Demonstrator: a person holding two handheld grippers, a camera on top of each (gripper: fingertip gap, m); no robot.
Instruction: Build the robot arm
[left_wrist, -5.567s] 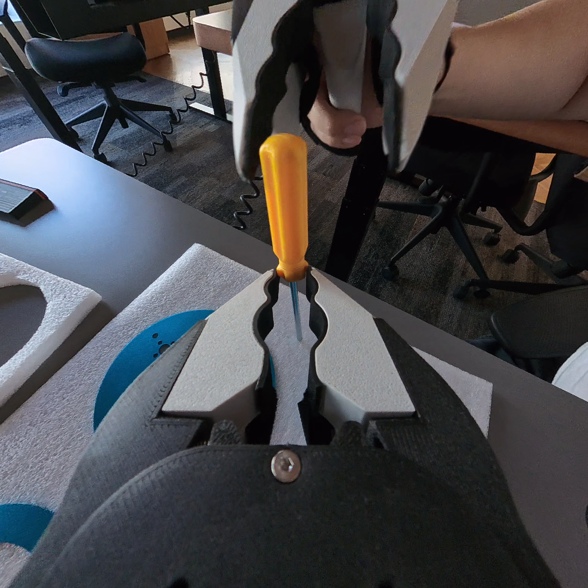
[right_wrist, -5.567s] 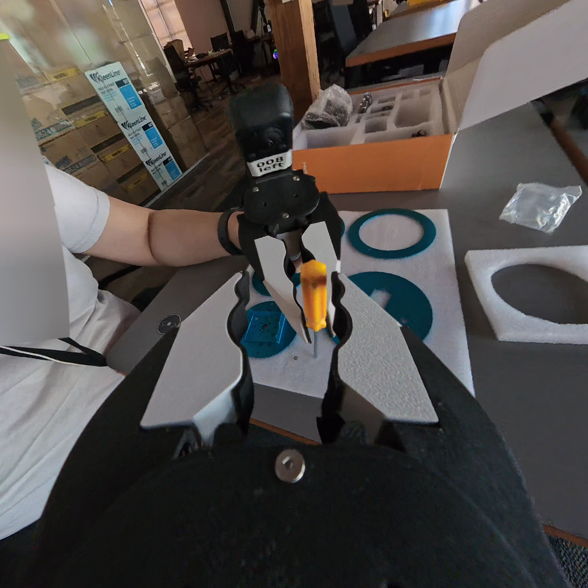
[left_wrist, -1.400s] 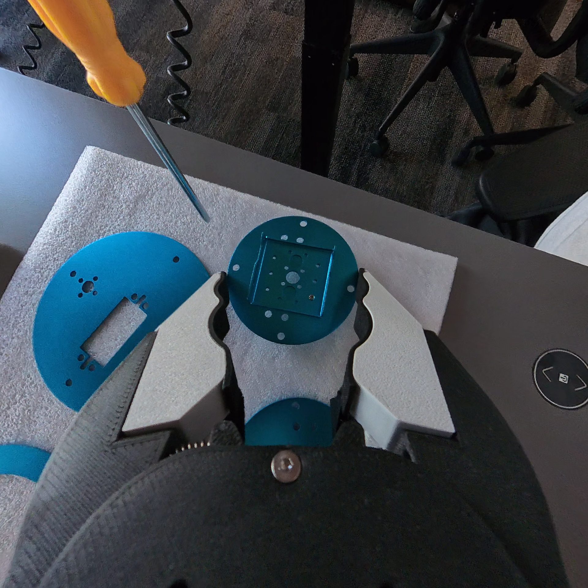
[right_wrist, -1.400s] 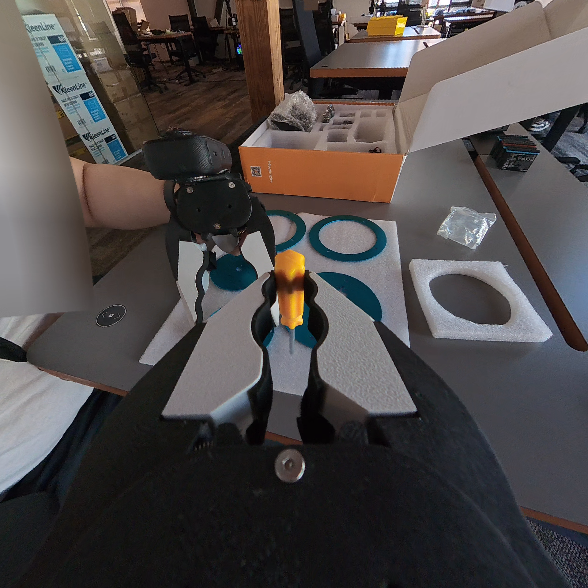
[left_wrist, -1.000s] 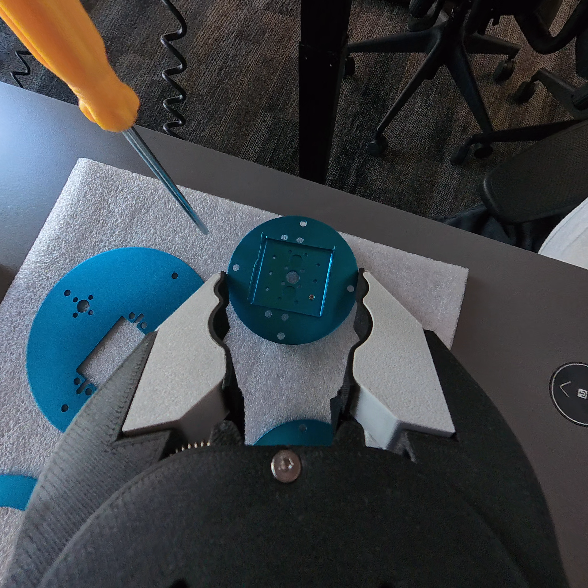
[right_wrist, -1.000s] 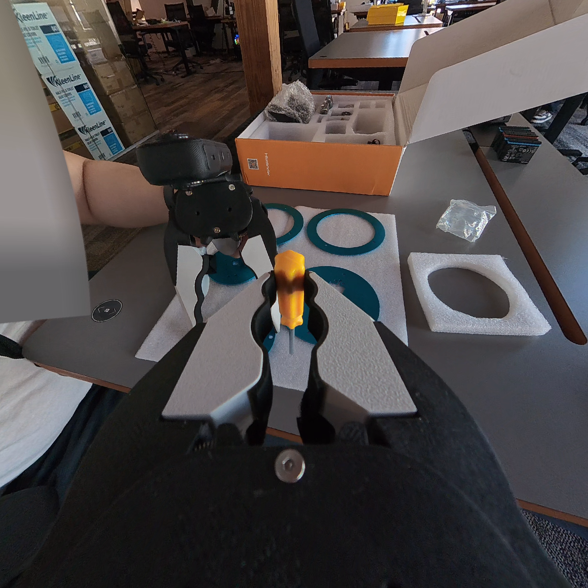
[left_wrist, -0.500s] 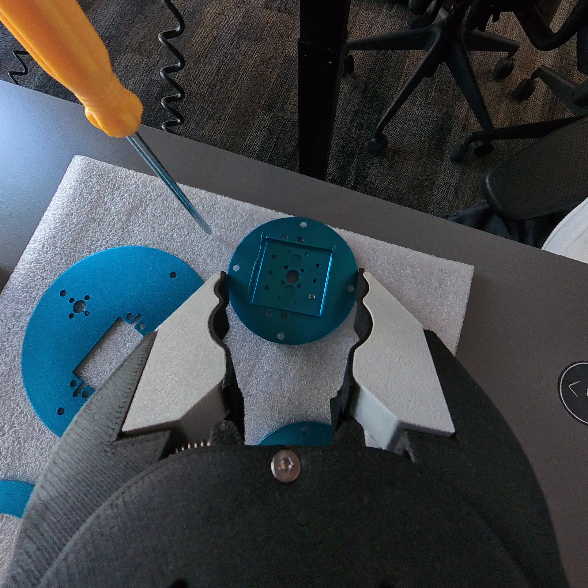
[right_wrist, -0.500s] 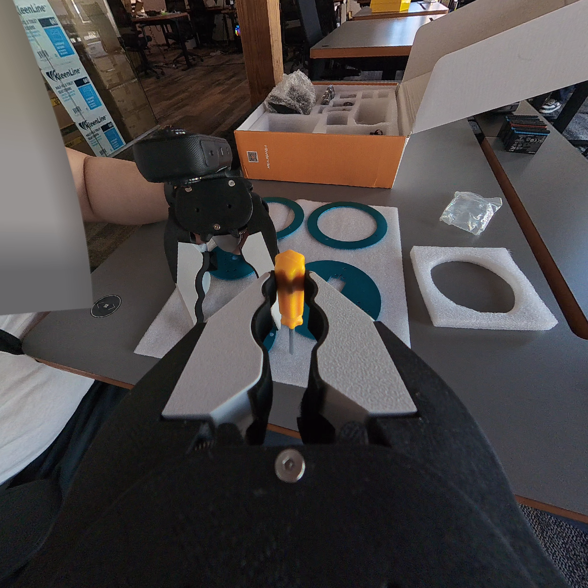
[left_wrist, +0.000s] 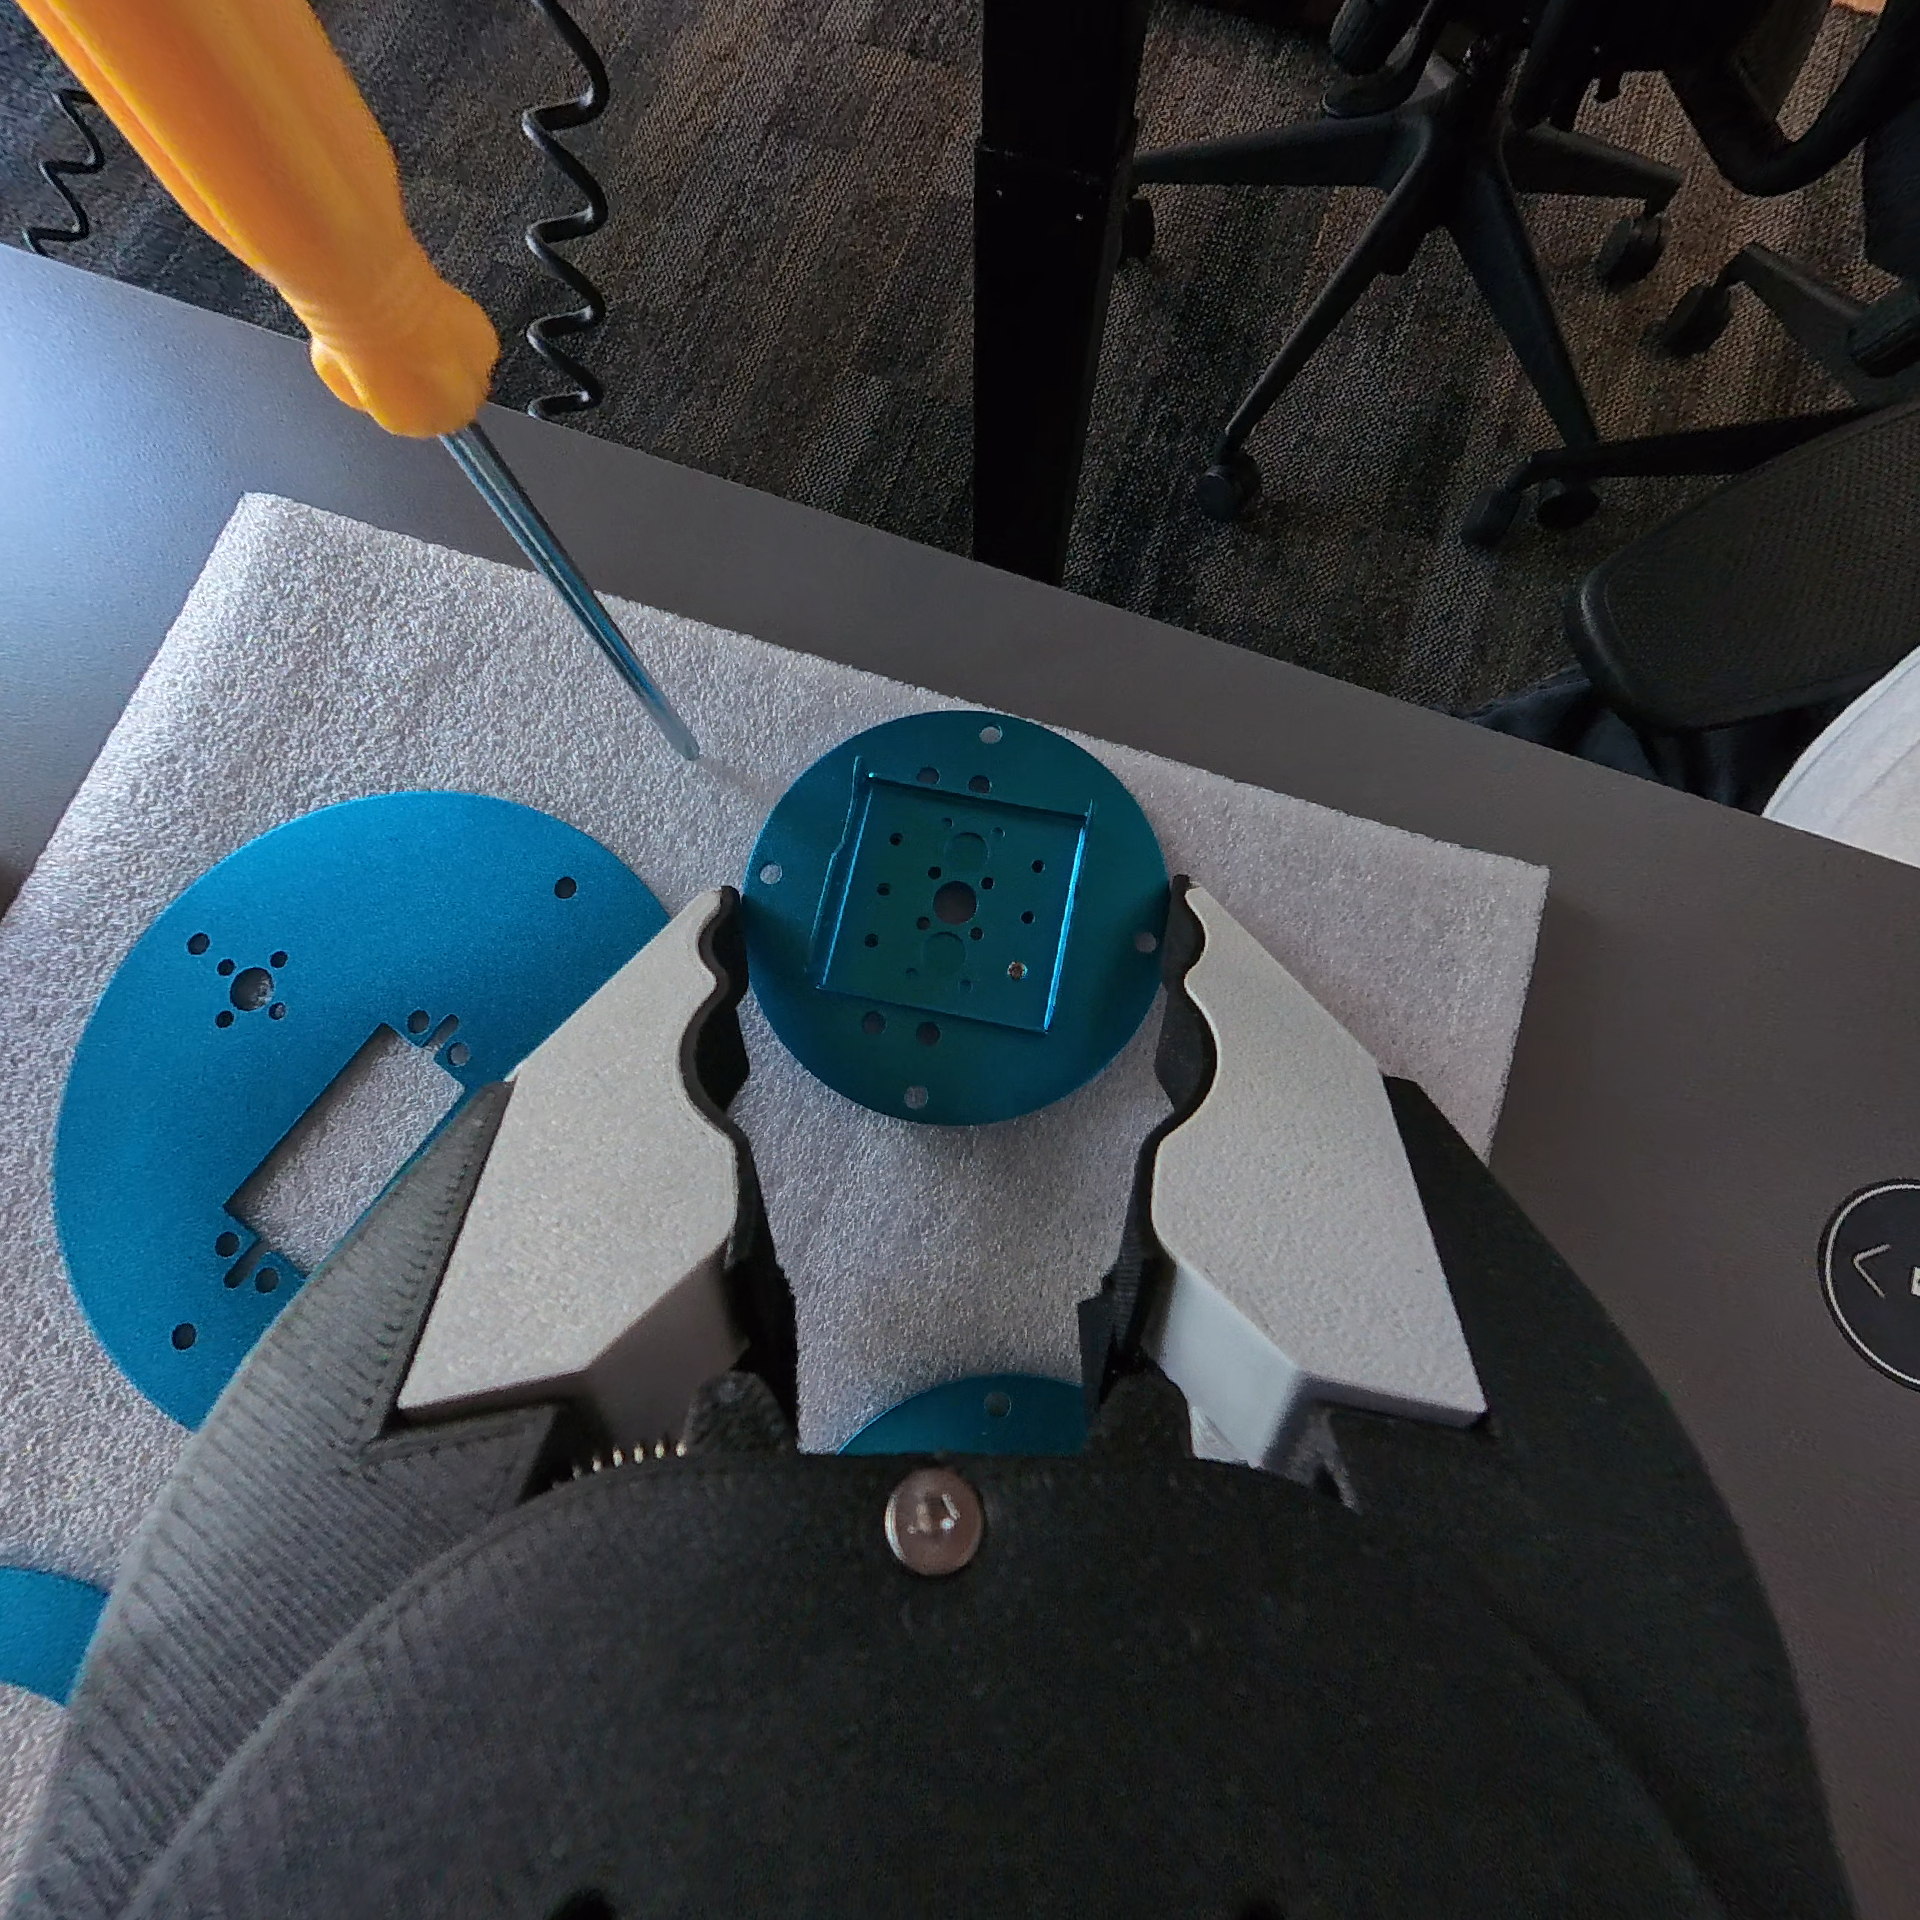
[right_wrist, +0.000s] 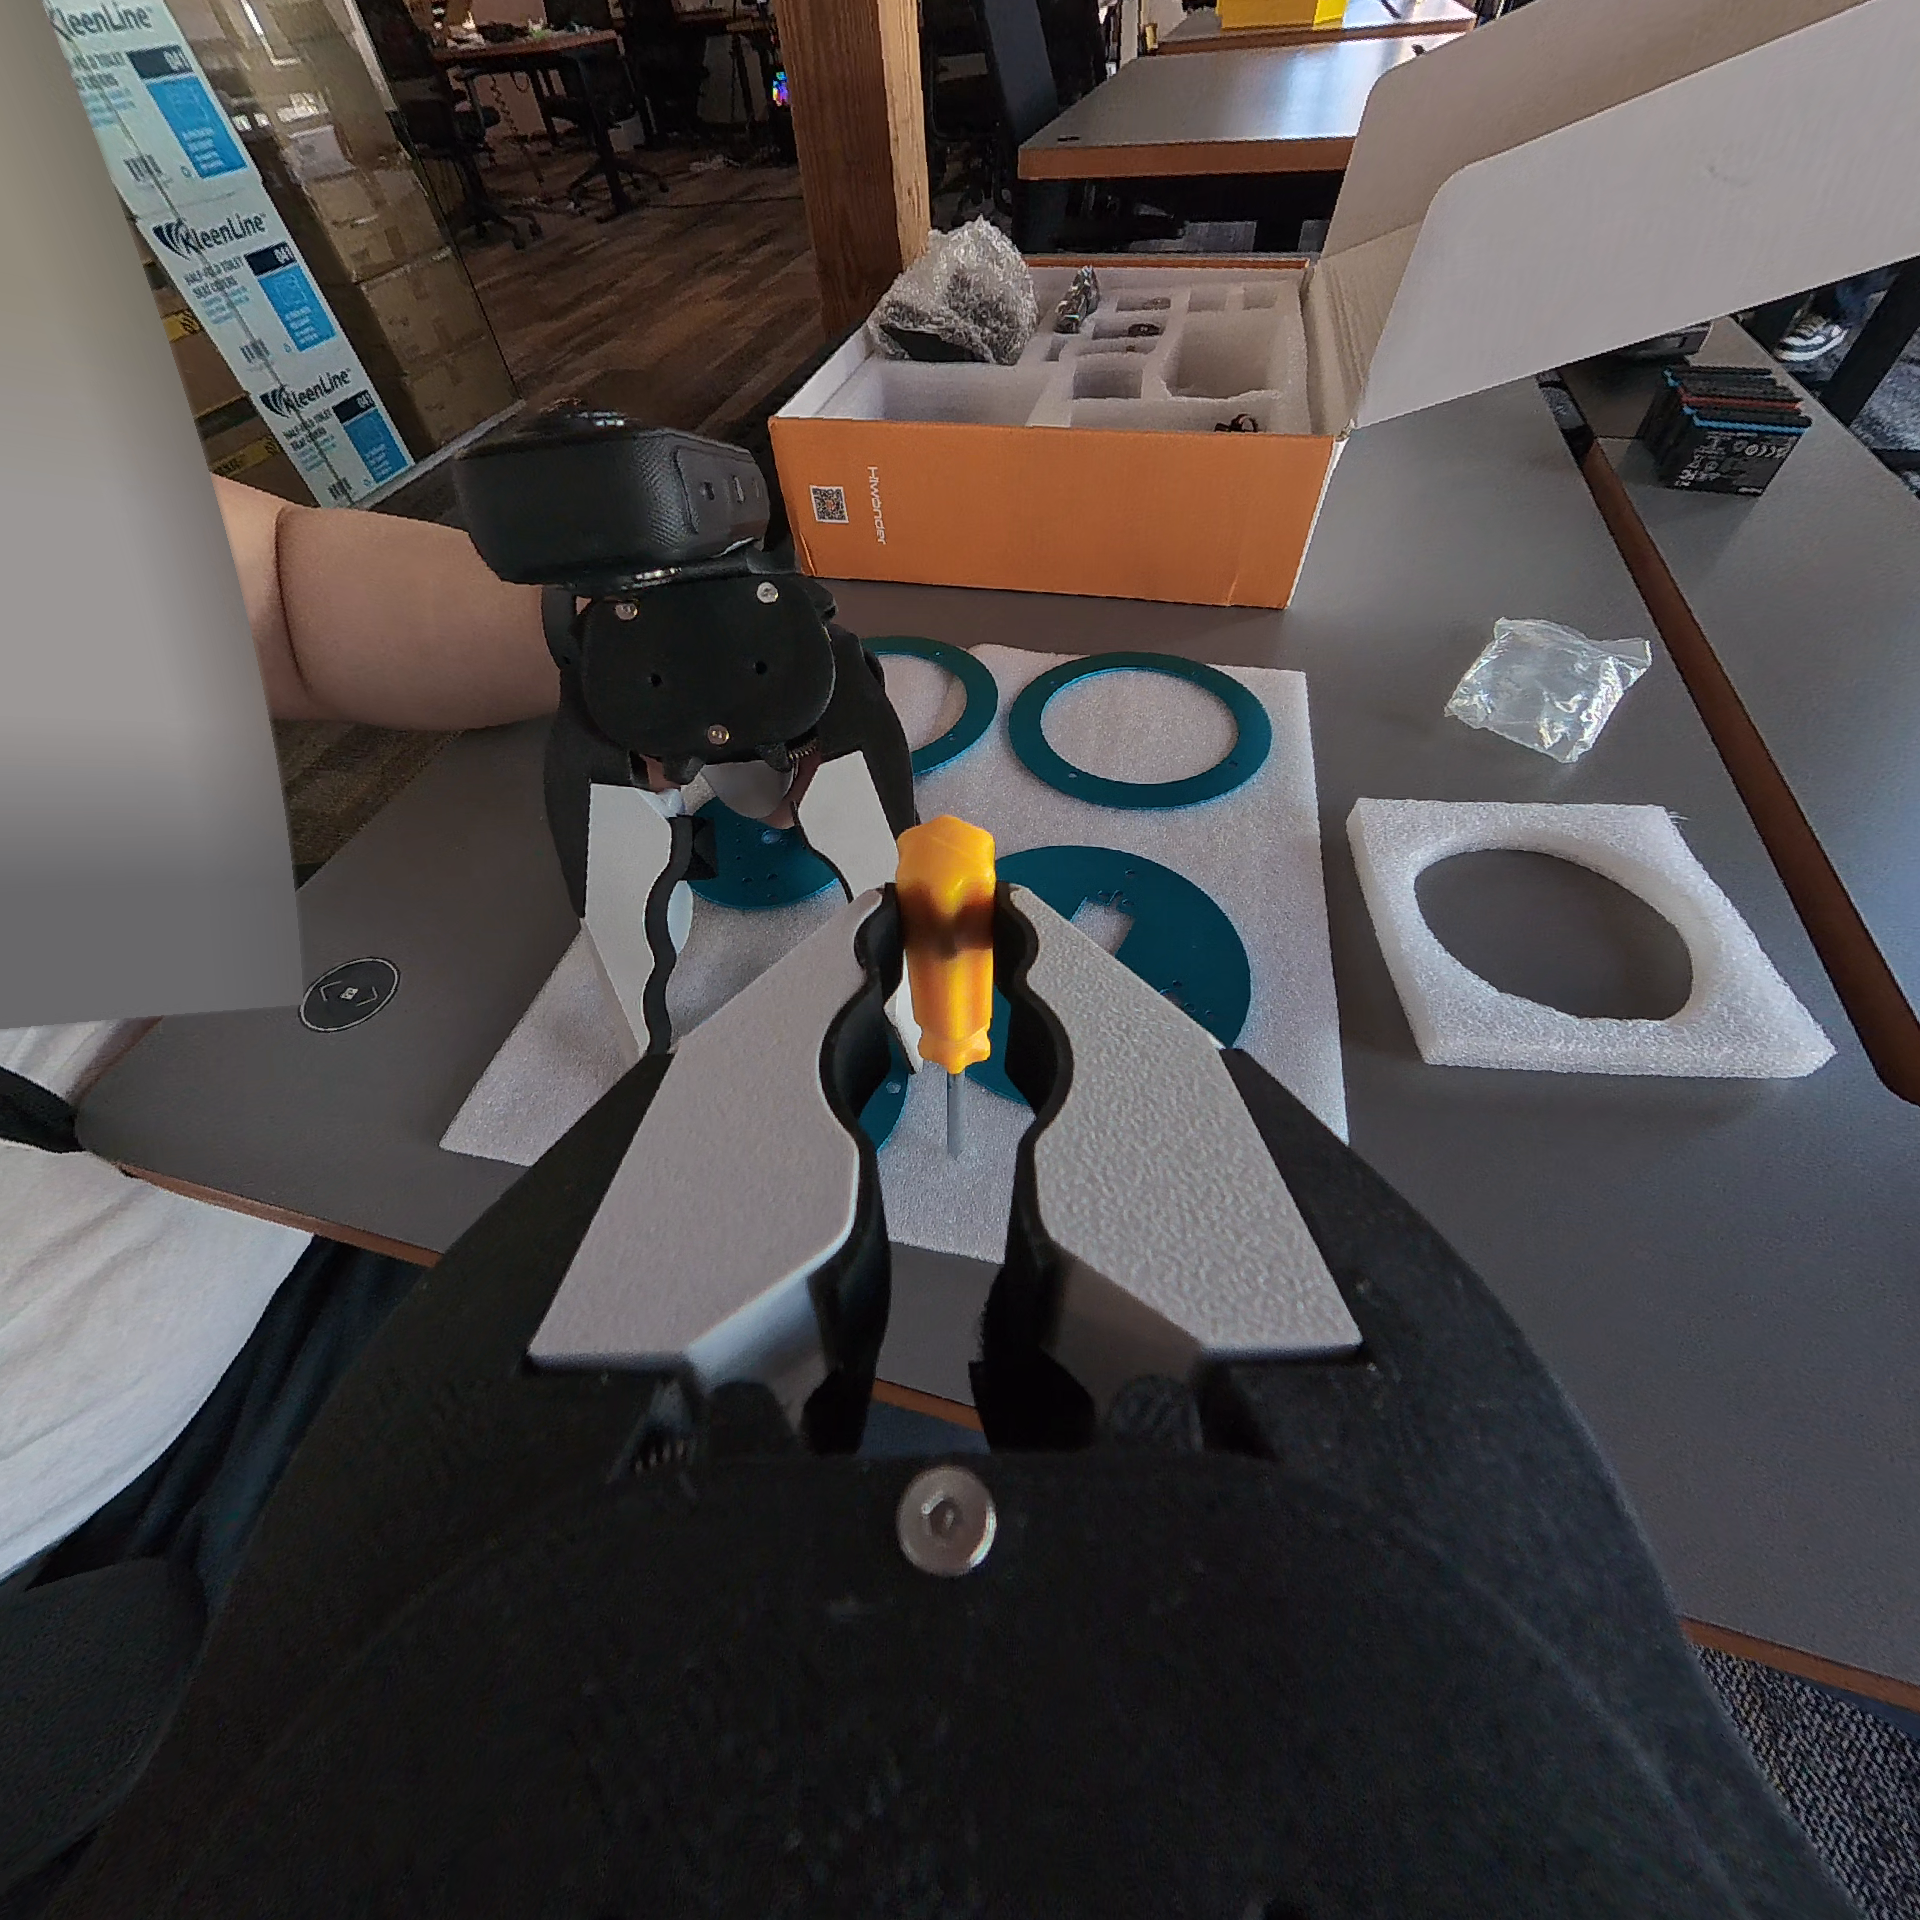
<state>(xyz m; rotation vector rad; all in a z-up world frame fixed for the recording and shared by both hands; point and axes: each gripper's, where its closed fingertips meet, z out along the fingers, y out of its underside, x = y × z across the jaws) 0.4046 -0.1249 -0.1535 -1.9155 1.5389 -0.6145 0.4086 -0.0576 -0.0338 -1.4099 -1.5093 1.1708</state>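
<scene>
My right gripper (right_wrist: 948, 906) is shut on an orange-handled screwdriver (right_wrist: 943, 966), shaft pointing down over a white foam sheet (right_wrist: 1143, 831). In the left wrist view the screwdriver (left_wrist: 343, 260) slants in from the upper left, its tip just off the foam beside a small round blue plate (left_wrist: 956, 925) with a square recess. My left gripper (left_wrist: 954, 899) is open and empty, its fingertips on either side of that plate. It also shows in the right wrist view (right_wrist: 748, 914), lowered over the sheet's left side.
A larger blue disc (left_wrist: 312, 1039) with a rectangular cutout lies left of the plate. Two blue rings (right_wrist: 1143, 743) lie at the far end of the sheet. An open orange box (right_wrist: 1049, 509), a foam frame (right_wrist: 1558, 935), a plastic bag (right_wrist: 1548, 686) and a desk control button (left_wrist: 1881, 1288) are nearby. There is about 12 cm between the tips of the two grippers.
Earlier my left gripper held the screwdriver by its shaft; my right took it and the left opened around the small plate. In the last second the tip edged closer to the plate.
</scene>
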